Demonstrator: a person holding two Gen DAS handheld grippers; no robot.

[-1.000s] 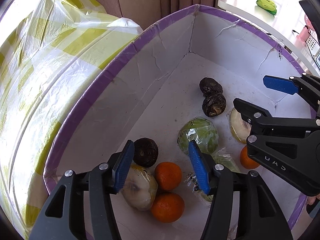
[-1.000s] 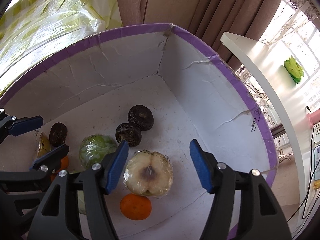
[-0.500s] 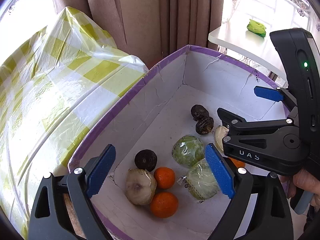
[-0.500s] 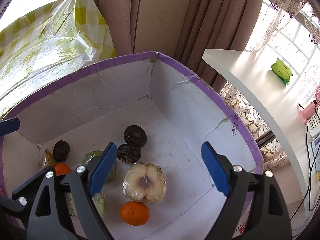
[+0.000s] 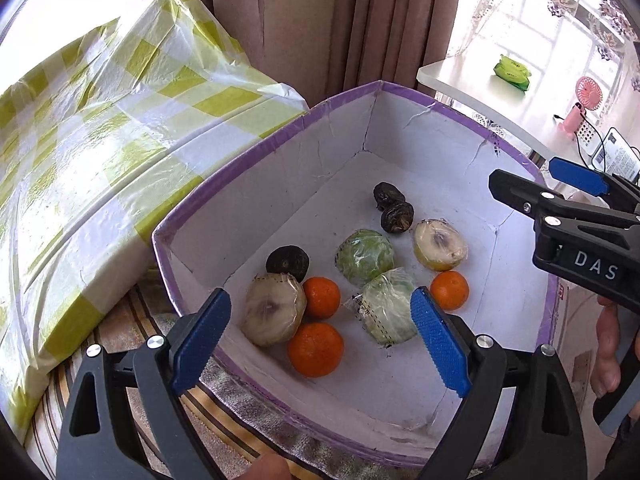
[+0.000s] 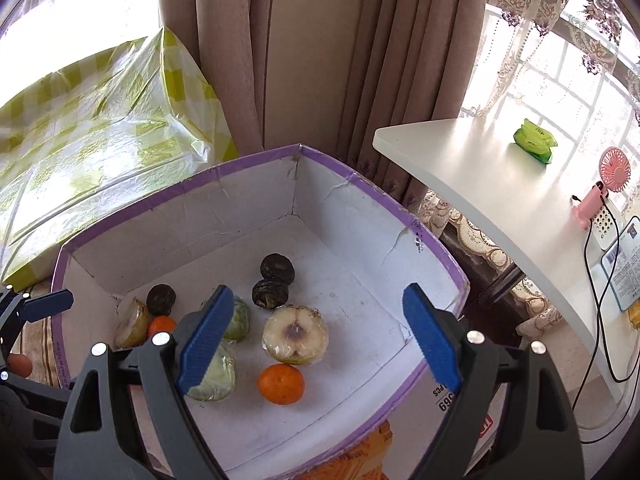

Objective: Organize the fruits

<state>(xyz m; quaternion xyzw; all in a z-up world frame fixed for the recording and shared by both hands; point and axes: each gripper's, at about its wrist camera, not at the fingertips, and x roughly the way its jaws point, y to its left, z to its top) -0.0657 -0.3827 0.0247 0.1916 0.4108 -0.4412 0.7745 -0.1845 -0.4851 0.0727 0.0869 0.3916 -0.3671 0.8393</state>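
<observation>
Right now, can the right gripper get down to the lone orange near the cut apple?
Probably yes: the right gripper hangs open above the box, and the orange lies uncovered just below the wrapped apple half, nothing over it.

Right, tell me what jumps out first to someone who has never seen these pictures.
The white box with the purple rim fills the middle, with loose fruit on its floor: three oranges, three dark shrivelled fruits and four plastic-wrapped pieces. Both grippers hang open above it, the left gripper at the near edge and the right gripper over a wrapped cut half. A yellow-checked plastic cover lies left of the box.
</observation>
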